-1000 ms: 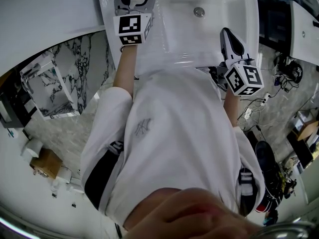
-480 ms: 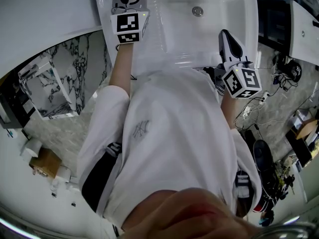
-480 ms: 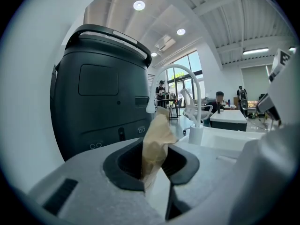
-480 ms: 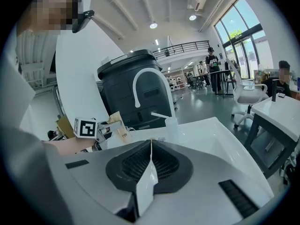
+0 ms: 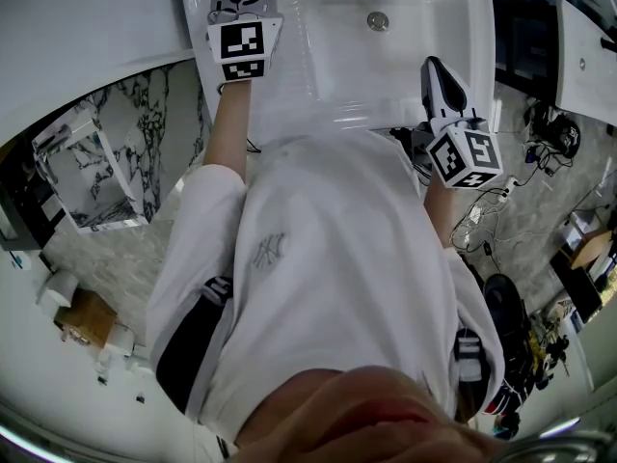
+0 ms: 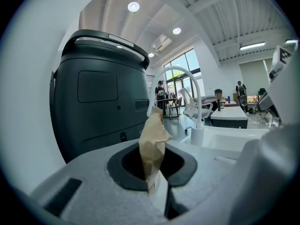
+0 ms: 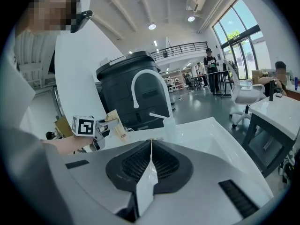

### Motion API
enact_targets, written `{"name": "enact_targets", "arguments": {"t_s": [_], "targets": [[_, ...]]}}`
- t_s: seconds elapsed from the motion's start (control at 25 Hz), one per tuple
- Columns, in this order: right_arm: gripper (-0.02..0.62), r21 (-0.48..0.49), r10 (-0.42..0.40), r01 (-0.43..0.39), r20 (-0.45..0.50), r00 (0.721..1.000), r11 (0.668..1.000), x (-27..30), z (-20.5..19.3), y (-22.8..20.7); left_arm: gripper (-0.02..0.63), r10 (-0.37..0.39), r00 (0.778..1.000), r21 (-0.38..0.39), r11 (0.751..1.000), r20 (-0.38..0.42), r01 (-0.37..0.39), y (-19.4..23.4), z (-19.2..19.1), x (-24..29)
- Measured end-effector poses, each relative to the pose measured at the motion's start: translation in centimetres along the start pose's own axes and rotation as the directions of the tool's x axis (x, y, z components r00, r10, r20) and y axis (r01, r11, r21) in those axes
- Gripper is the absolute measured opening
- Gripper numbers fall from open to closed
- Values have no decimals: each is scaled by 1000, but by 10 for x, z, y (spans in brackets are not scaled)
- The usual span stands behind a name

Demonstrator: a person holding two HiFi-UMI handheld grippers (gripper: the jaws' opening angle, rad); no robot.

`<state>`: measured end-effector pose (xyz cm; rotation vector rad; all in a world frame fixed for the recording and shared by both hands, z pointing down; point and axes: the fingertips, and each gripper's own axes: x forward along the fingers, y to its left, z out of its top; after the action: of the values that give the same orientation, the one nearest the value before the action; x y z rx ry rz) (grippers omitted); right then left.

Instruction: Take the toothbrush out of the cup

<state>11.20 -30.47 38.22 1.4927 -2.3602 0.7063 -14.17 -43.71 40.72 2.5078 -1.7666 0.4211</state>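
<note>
Left gripper view is filled along the bottom by the left gripper (image 6: 157, 184). Its grey jaws are closing and are already pressed on the lower end of the toothbrush (image 6: 152, 142), which is wrapped in tan paper. The toothbrush is held upright between the jaws, with the crumpled top of its wrapper leaning slightly to the right. Close behind it, a large dark bin (image 6: 93, 107) is seen on the left. The white faucet (image 6: 197, 136) with its arched spout is seen on the right, set at the edge of the white sink (image 6: 229, 142). Further off, an open hall with tall windows and a few people can be made out.

In the right gripper view, the right gripper (image 7: 150, 172) is shown with its jaws closed edge to edge, and nothing is held between them. Beyond them, the left gripper is seen at the left with the tan wrapper raised in front of the bin, just beside the faucet. An office chair (image 7: 243, 95) is seen further back on the right.

In the head view, the near field is covered by the person's white shirt (image 5: 337, 258). Both grippers are held out past it, well apart. The left one is over the far left corner of the counter (image 5: 280, 95), and the right one is at the sink's near rim. The drain (image 5: 378, 20) is seen in the basin between them. The cup cannot be made out in any view.
</note>
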Motion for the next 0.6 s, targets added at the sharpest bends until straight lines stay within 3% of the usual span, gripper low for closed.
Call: {"name": "enact_targets", "arguments": {"t_s": [0.6], "targets": [[15, -2, 4, -4, 64, 998, 1000, -15, 7, 2, 38, 40, 992, -69, 997, 119, -32, 7, 71, -35]]}}
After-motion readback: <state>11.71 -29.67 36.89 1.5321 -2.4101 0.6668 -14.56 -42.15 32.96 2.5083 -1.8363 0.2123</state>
